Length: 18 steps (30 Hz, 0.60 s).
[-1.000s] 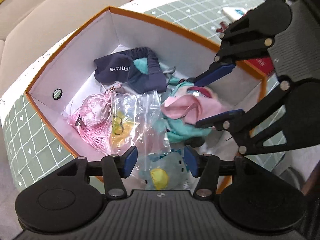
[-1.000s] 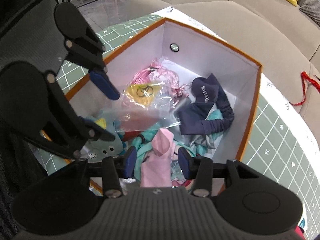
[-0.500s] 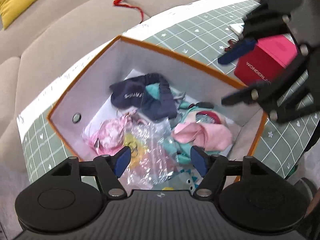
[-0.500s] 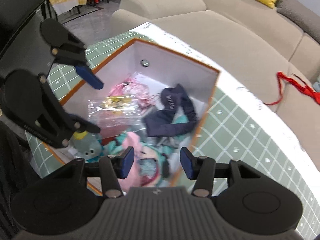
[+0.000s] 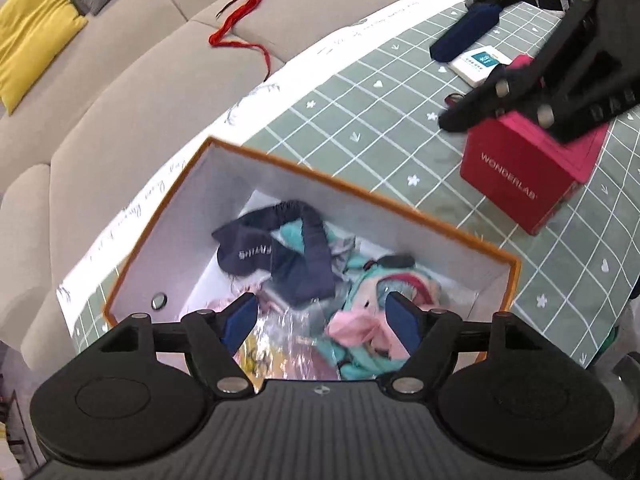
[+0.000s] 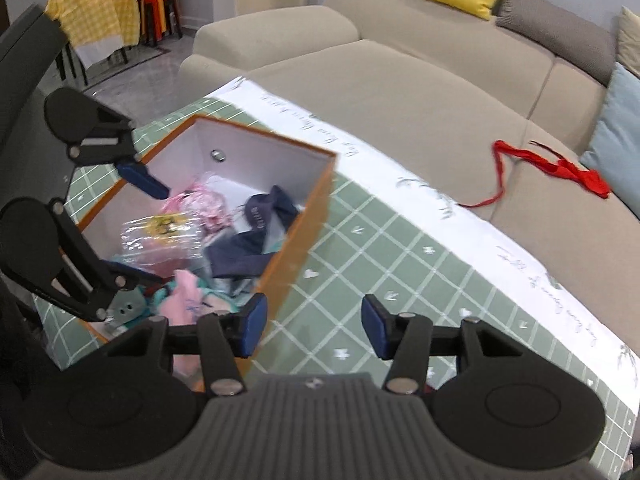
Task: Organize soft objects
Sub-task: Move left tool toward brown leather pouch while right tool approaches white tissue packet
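I hold the left gripper (image 5: 322, 322) spread and empty above the orange box (image 5: 516, 276), where the navy cap (image 5: 256, 254), pink cloth (image 5: 354, 328) and plastic bag (image 6: 160, 236) lie, while the right gripper (image 6: 310, 326), also spread and empty, hangs over the green checked tablecloth (image 6: 360, 248) beside the box.

Both tongs, left (image 5: 322, 322) and right (image 6: 312, 328), gape empty.

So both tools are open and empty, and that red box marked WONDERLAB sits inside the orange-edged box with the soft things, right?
Not quite. The red box stands outside the orange-edged box, on the green checked tablecloth, as the left wrist view shows. The left tool and right tool are open and empty.
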Each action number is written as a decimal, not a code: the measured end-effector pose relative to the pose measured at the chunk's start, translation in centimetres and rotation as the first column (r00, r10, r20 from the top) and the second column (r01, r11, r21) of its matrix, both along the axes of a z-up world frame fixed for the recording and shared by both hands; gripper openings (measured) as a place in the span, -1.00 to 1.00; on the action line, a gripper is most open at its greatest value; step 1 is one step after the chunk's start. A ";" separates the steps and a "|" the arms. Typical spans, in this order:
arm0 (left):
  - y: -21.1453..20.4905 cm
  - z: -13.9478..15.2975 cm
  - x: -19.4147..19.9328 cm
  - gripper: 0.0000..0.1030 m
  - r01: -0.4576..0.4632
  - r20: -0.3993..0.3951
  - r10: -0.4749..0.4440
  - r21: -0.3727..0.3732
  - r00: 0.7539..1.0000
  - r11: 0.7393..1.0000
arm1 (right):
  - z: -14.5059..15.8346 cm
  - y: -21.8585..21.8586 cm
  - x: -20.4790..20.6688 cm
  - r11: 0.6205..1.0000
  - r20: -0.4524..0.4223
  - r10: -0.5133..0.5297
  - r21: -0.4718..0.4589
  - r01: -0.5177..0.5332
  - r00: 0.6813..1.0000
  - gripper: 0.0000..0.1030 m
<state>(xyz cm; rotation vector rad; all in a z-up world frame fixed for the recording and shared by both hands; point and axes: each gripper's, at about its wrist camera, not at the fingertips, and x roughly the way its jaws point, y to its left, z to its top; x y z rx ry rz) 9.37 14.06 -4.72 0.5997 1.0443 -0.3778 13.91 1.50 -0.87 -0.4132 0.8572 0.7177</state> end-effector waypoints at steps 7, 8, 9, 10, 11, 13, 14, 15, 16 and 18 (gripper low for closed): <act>-3.6 0.7 1.7 0.67 0.039 0.034 -0.040 0.016 0.999 0.999 | 0.5 -6.4 2.5 0.996 0.016 -0.076 0.055 0.075 0.997 0.11; -4.1 0.7 2.1 0.67 0.040 0.043 -0.041 0.018 0.998 0.999 | 0.4 -7.4 2.9 0.994 0.013 -0.090 0.065 0.089 0.996 0.13; -4.6 0.7 2.6 0.67 0.038 0.053 -0.039 0.021 0.998 0.999 | 0.1 -8.5 3.4 0.992 0.009 -0.103 0.074 0.102 0.995 0.15; -5.3 0.6 3.1 0.68 0.034 0.061 -0.035 0.024 0.998 0.999 | -0.2 -9.4 3.7 0.990 0.008 -0.114 0.080 0.113 0.993 0.15; -5.8 0.5 3.5 0.68 0.030 0.063 -0.032 0.025 0.998 0.999 | -0.6 -10.4 4.1 0.988 0.003 -0.130 0.088 0.129 0.992 0.15; -7.0 0.1 4.7 0.68 0.028 0.058 -0.030 0.028 0.998 0.999 | -1.7 -12.6 4.9 0.981 -0.012 -0.165 0.102 0.166 0.986 0.15; -7.5 0.0 5.2 0.68 0.030 0.054 -0.031 0.028 0.998 0.999 | -2.2 -13.5 5.2 0.978 -0.018 -0.179 0.103 0.180 0.984 0.15; -8.1 -0.2 5.8 0.68 0.033 0.049 -0.034 0.028 0.998 0.999 | -2.9 -14.5 5.5 0.976 -0.024 -0.195 0.100 0.196 0.981 0.15; -8.6 -0.4 6.3 0.68 0.035 0.046 -0.036 0.027 0.998 0.999 | -3.6 -15.4 5.8 0.974 -0.027 -0.205 0.092 0.207 0.978 0.15; -9.7 -0.8 7.2 0.68 0.043 0.033 -0.044 0.022 0.998 0.999 | -5.1 -17.2 6.3 0.972 -0.036 -0.220 0.071 0.222 0.975 0.15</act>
